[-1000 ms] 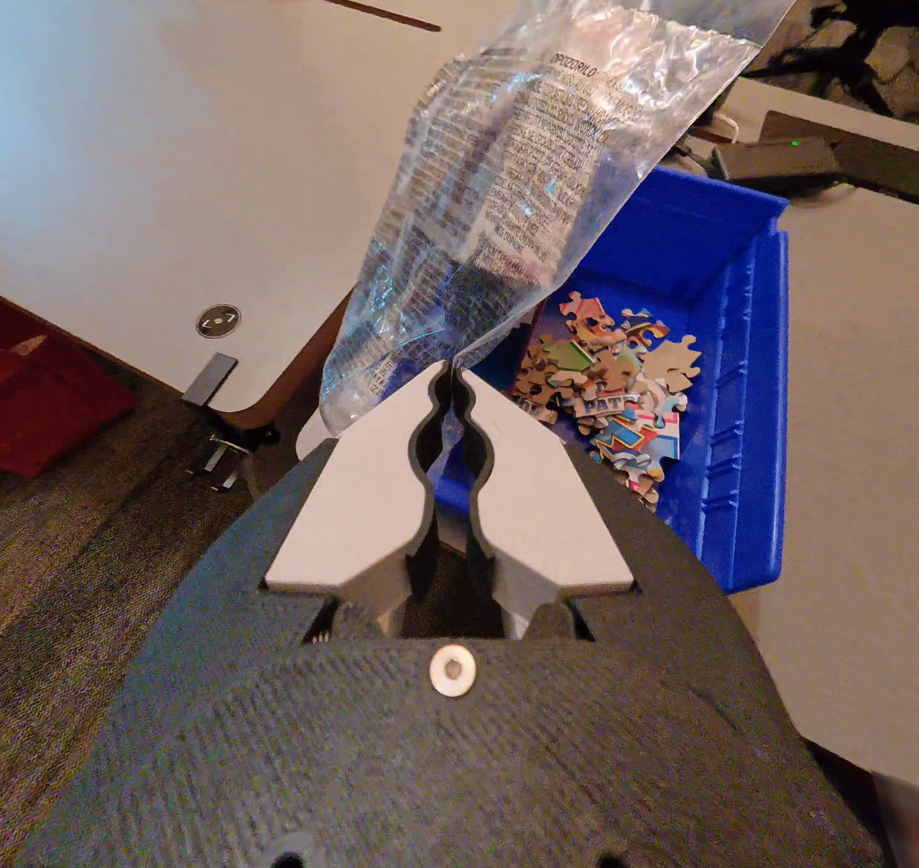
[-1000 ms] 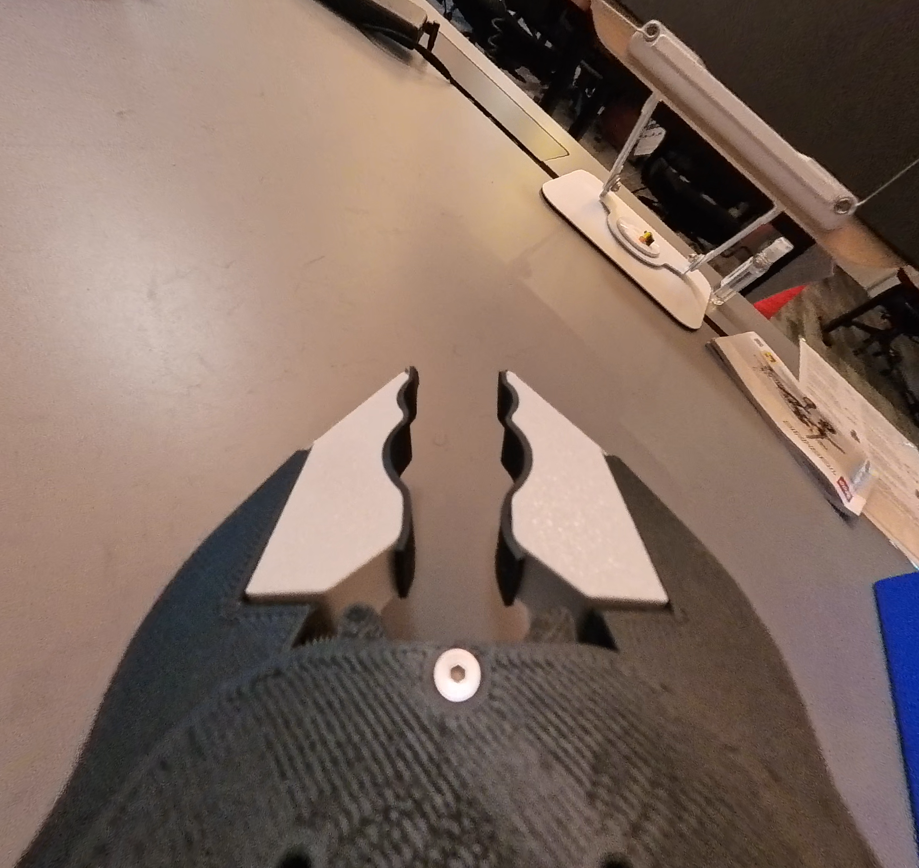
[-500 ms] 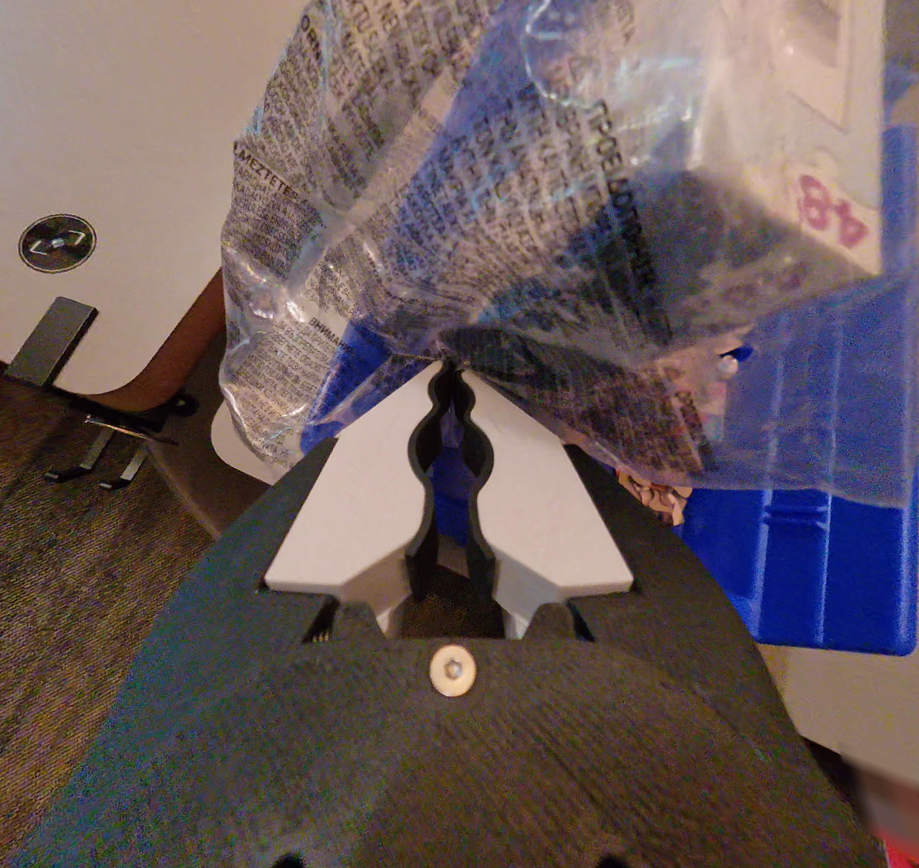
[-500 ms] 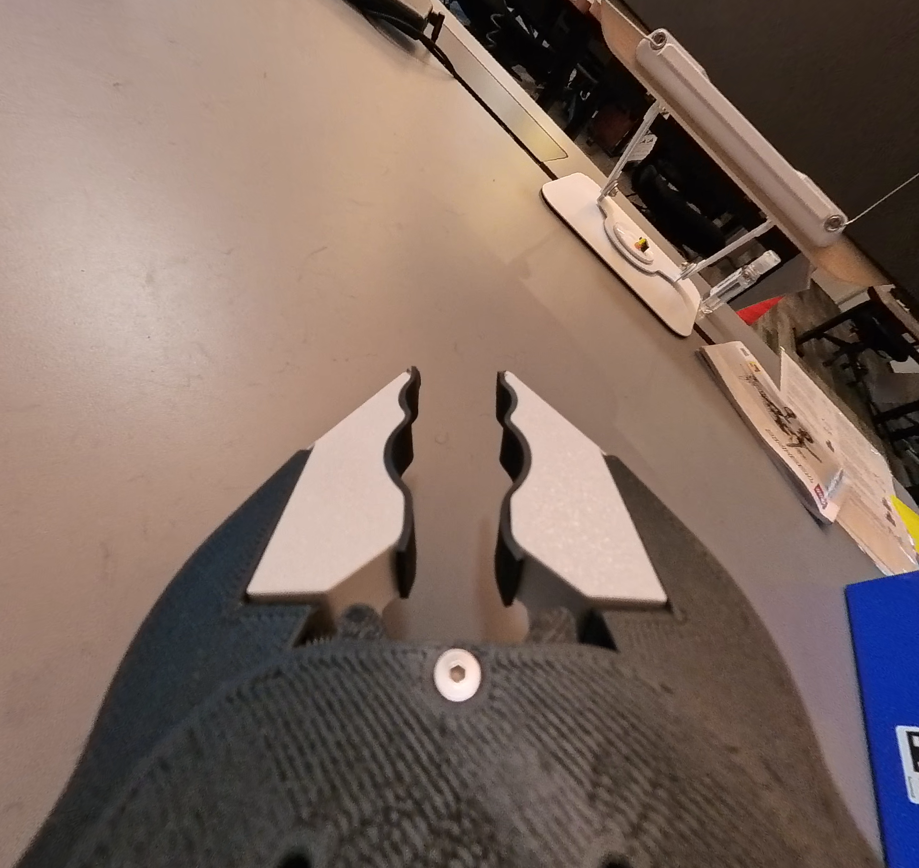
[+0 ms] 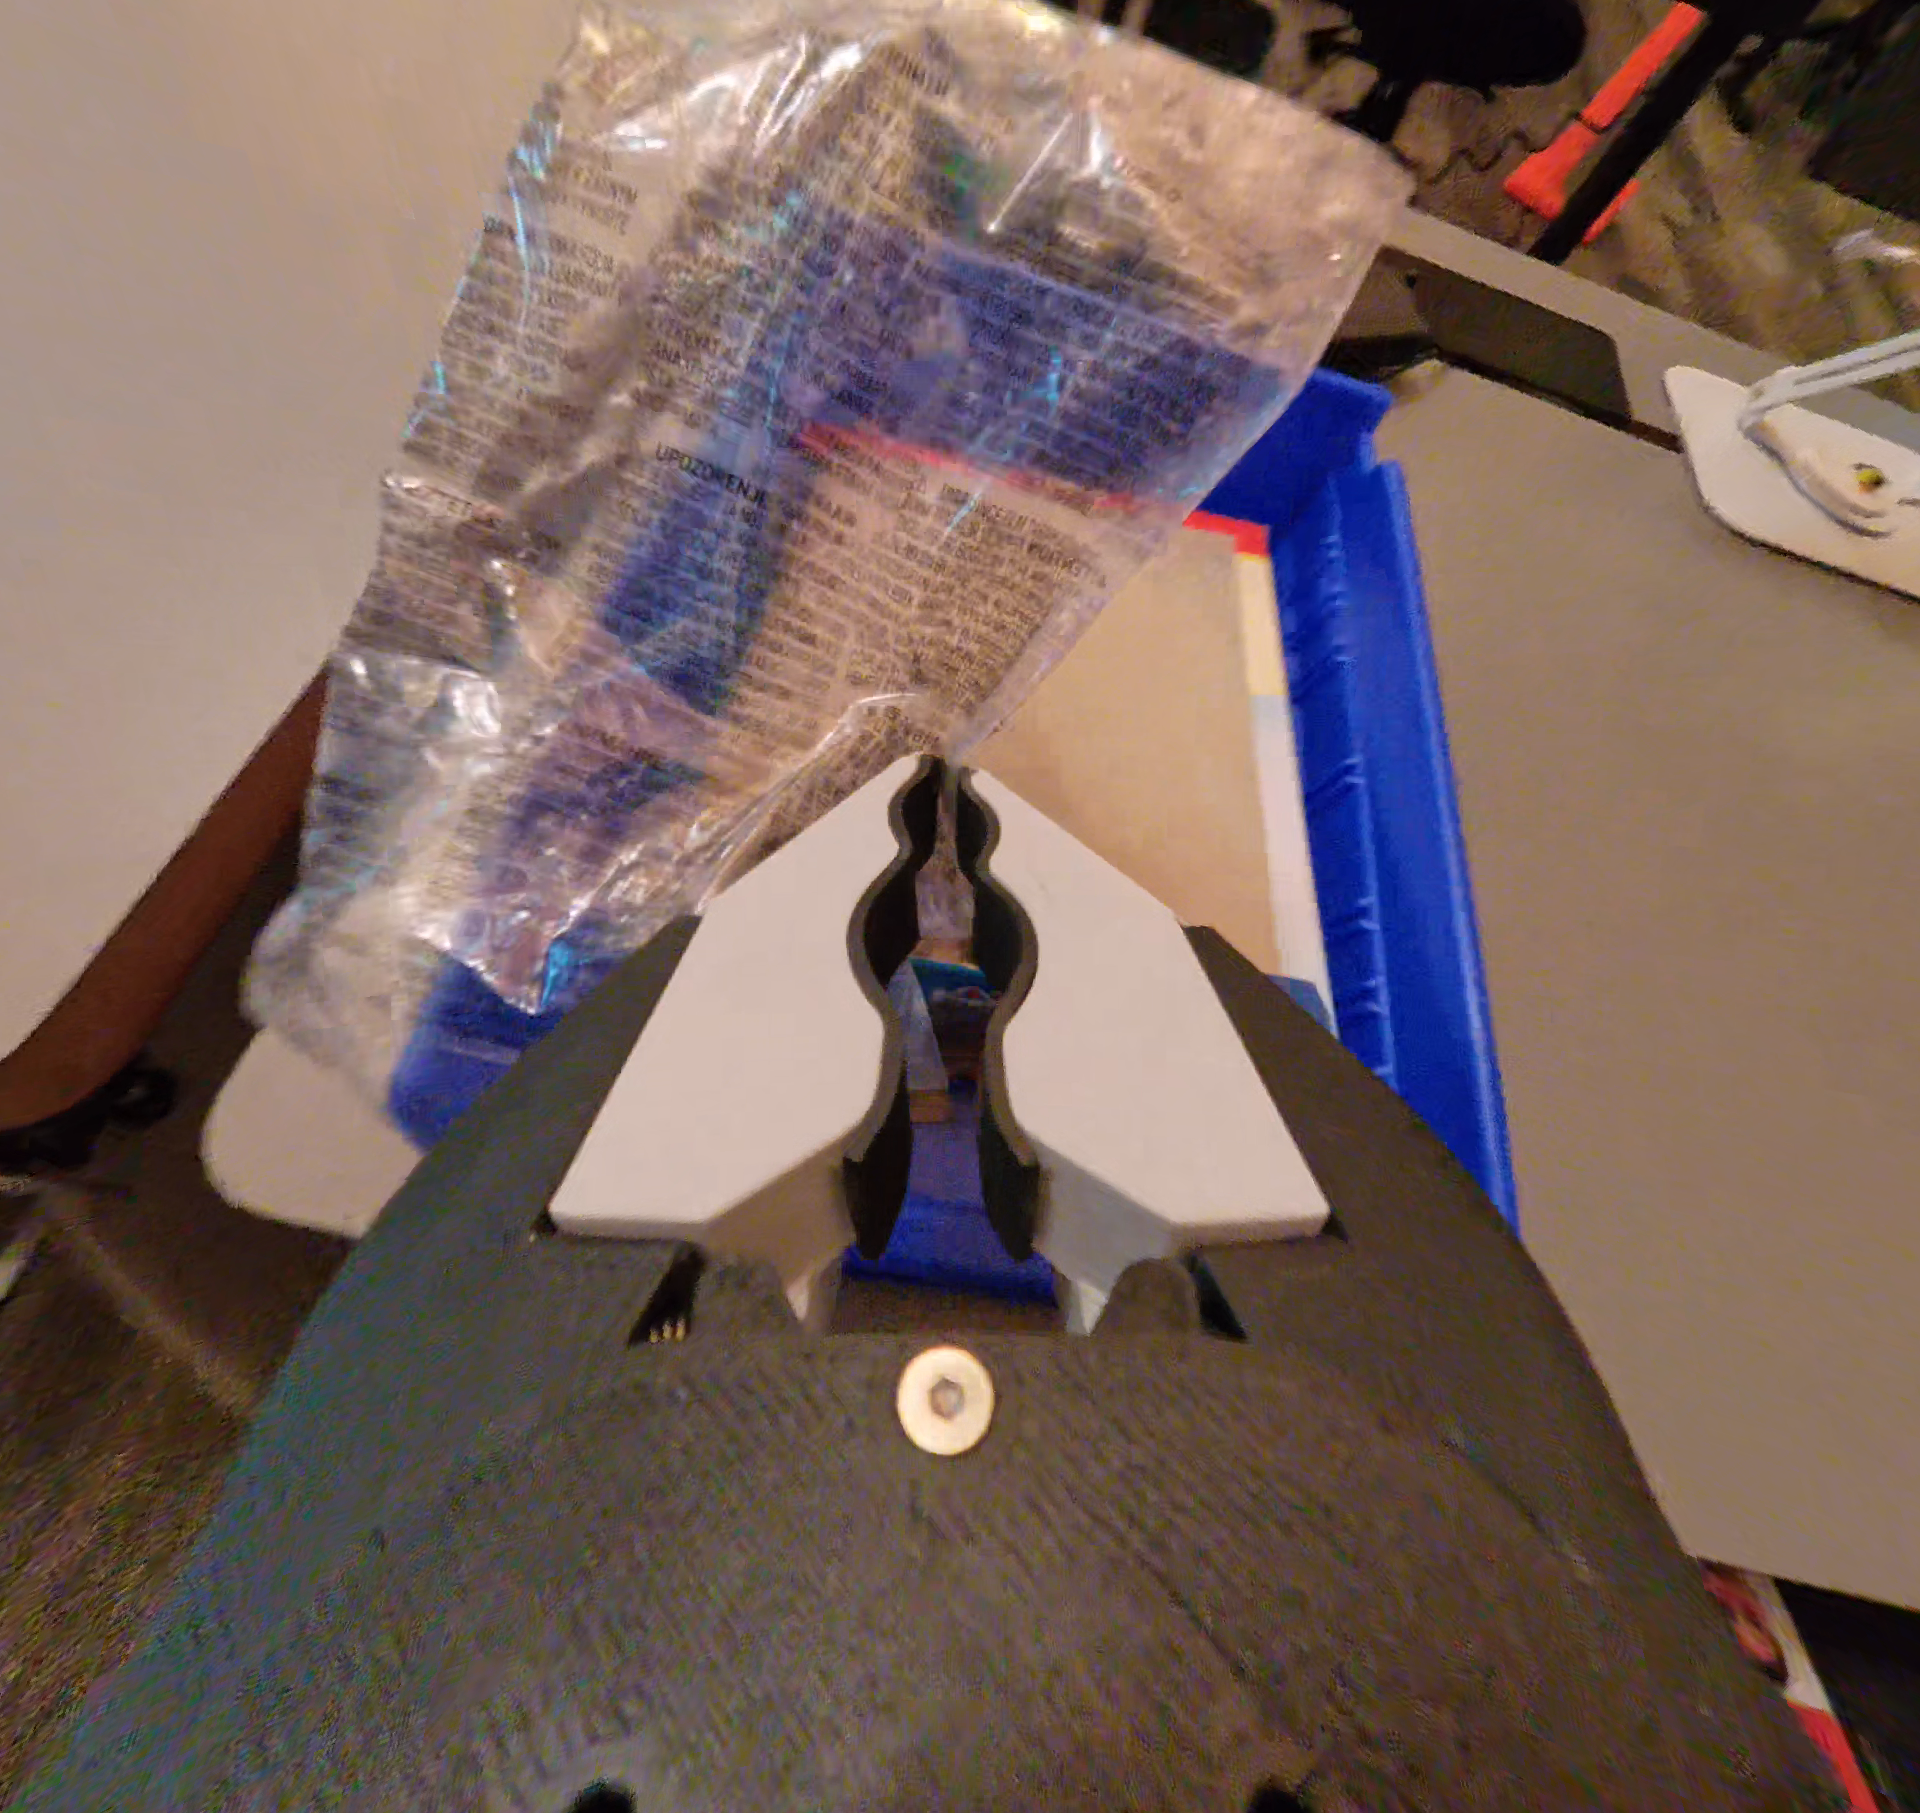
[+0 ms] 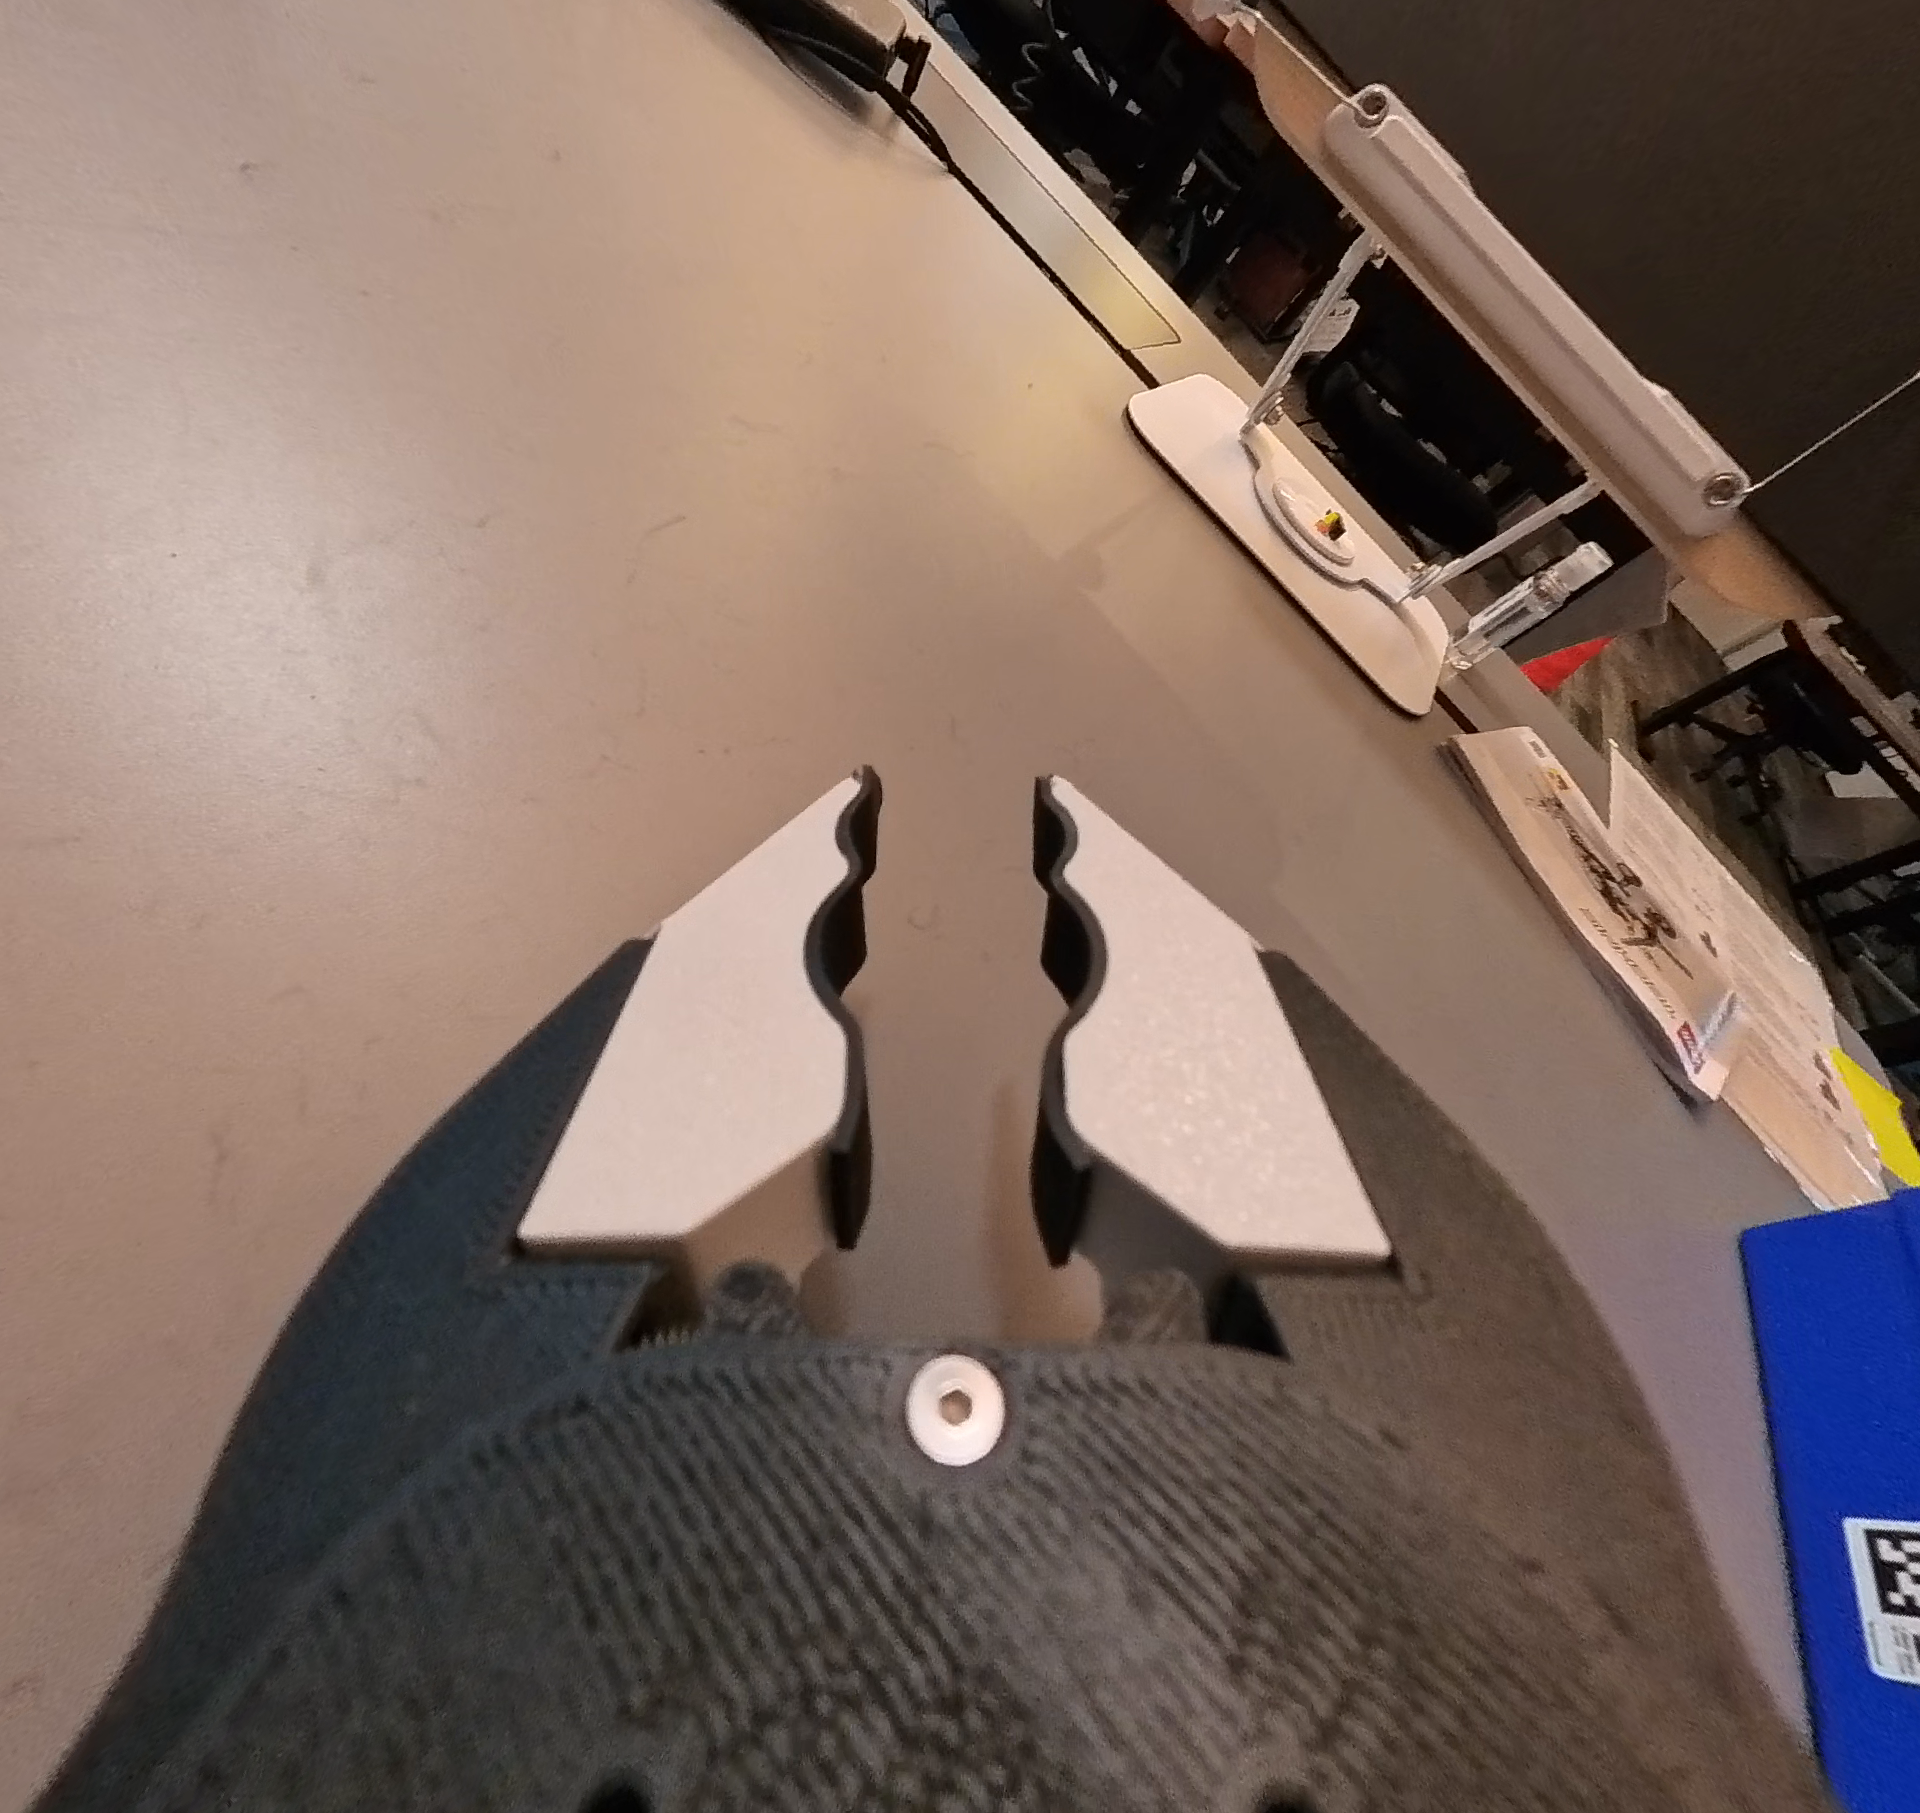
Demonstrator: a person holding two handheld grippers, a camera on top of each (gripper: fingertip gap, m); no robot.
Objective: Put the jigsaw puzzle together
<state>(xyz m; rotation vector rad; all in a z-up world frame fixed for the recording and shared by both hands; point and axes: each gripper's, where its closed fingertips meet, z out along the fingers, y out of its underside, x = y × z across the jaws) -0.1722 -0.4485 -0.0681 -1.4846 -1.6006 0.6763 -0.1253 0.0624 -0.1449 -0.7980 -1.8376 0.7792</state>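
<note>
Grey tabletop carried the work area, with carpeted floor showing below its near edge in the left wrist view.

Jaw state, near to far:
- The left gripper had its jaws closed on one corner of a clear plastic bag; the film was pinched at the very tips and ran down between the pads. The rest of the bag stood up and leftward, crumpled and apparently empty.
- Directly beyond lay a blue bin on the tabletop, with a flat tan cardboard piece in it under the bag.
- The right gripper had its jaws apart with nothing between them, over bare tabletop. A blue bin edge sat at the lower right, printed booklets farther off, and a white lamp base beyond those.

Risks, as judgements:
- A tip-only pinch on slick film could slip; a quick swing would be the likely cause.
- The loose bag body screened much of the bin from the left camera, so anything below it could be misjudged.
- The open right jaws, held low, could scrape the tabletop.

Writing:
- The bag bore dense blocks of small black print in several languages.
- A square black-and-white code label was stuck on the bin.
- No brand could be made out.
</note>
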